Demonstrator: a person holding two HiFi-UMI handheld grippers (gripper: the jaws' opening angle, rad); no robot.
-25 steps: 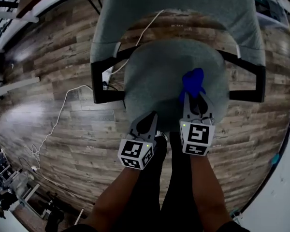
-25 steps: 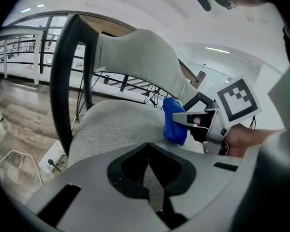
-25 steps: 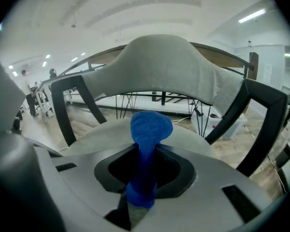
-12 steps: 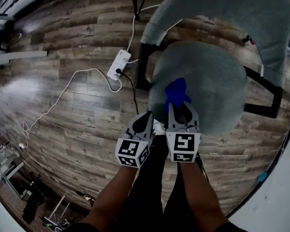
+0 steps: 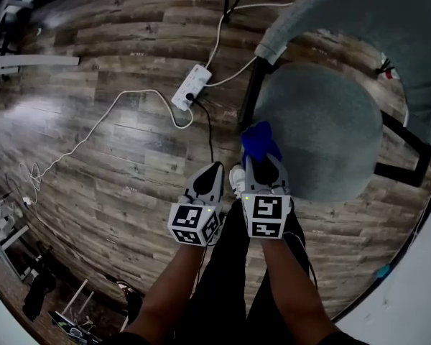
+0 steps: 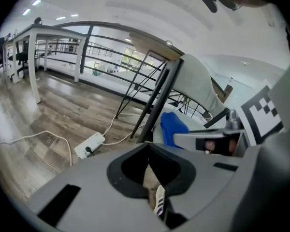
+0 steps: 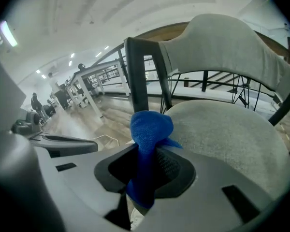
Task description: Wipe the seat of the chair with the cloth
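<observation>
Your right gripper (image 7: 149, 164) has its jaws clamped on a blue cloth (image 7: 150, 128), which bunches up above them in a soft knot while a tail hangs down between them. Your left gripper (image 6: 149, 148) has its jaws pressed together with nothing in them; only a striped white shoe (image 6: 159, 203) shows through the gap below. The two grippers sit side by side, close together, out in front of your legs, each with its marker cube facing up toward you. The cloth sits at the near left edge of the grey seat (image 5: 323, 131); whether it touches the fabric cannot be told. The left gripper is over the wooden floor (image 5: 93, 171), just off the chair. A black post (image 5: 250, 100) of the chair frame rises just beyond the cloth, and the grey backrest (image 5: 373, 20) curves across the upper right of the head view, with a black armrest (image 5: 411, 153) on the seat's far side. Farther left on the floor lies a white power strip (image 5: 190, 86), well apart from both grippers, and a white cable (image 5: 93, 131) loops away from it across the boards.
</observation>
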